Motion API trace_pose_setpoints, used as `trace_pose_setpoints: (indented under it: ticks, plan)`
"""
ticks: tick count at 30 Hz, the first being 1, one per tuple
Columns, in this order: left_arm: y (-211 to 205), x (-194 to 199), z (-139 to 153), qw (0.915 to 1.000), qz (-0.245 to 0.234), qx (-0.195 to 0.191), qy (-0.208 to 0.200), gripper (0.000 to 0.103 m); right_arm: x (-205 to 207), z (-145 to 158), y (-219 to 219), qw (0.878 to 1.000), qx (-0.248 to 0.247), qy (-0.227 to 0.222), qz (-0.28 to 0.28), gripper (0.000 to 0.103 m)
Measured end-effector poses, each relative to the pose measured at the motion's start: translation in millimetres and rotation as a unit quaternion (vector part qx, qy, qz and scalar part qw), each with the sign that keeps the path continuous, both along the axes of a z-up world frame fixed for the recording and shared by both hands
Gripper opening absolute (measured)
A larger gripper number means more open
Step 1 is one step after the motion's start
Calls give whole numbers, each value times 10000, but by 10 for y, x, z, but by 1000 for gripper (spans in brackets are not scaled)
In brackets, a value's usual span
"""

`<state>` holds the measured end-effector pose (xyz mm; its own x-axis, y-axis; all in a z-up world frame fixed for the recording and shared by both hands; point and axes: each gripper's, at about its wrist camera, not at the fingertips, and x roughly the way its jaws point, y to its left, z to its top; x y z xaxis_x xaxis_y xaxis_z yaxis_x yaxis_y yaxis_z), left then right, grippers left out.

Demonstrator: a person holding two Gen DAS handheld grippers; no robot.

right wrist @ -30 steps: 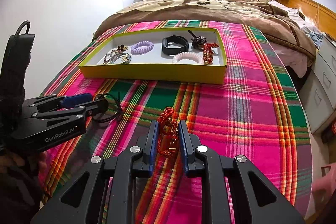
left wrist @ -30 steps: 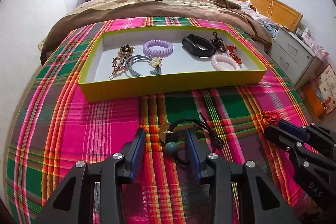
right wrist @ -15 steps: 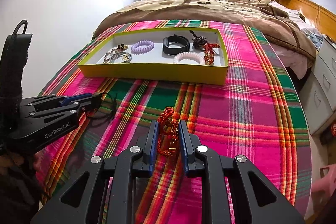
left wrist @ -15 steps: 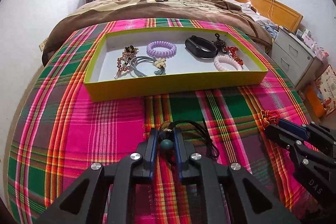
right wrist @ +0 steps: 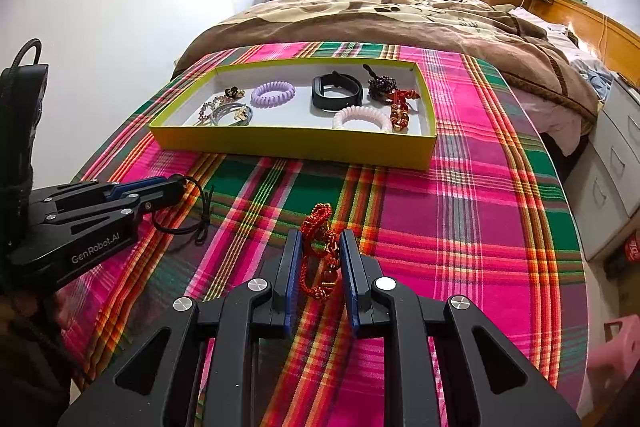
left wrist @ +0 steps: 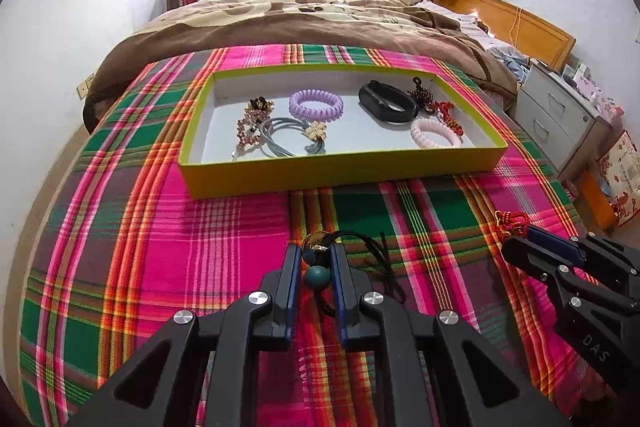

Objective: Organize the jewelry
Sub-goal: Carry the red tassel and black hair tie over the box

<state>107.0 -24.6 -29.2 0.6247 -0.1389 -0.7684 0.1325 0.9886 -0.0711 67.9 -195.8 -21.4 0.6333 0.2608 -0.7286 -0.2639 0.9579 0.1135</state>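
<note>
Both clamped: left hand-held gripper [left wrist: 316, 259] on cord necklace [left wrist: 320, 273], right hand-held gripper [right wrist: 320, 247] on red knot [right wrist: 320, 251]; tray [left wrist: 340, 171] edge ahead.

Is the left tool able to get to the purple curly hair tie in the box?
Probably not yet: the left tool is shut on the black cord necklace. Otherwise the way to the purple hair tie looks free.

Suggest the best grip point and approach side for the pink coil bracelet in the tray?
Grip the pink coil bracelet across its far-left arc, coming steeply from above. It lies flat near the yellow tray front wall, with the red knotted bracelet against its right side, so a low or right-side approach looks blocked. One jaw inside the ring, one outside.
</note>
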Motion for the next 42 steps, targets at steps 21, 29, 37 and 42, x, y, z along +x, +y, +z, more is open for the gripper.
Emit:
trace_pose_setpoints:
  ticks: [21,29,37,42]
  plan:
    - [204,261,528,9986,14,-244,-476,15,404,399,104,9992,74,-392,54,20]
    - [292,624,528,9987,119,-149,-469,15,830,393,279,9993,-22,-346,144,20]
    - [338,929,362,9992,189,-199,-291,15,1127,226,436,9993,-169,-138,302,20]
    - [354,1038,176,9996,233,-161,-80,15,1236,65,491,9988,-284,63,385,20]
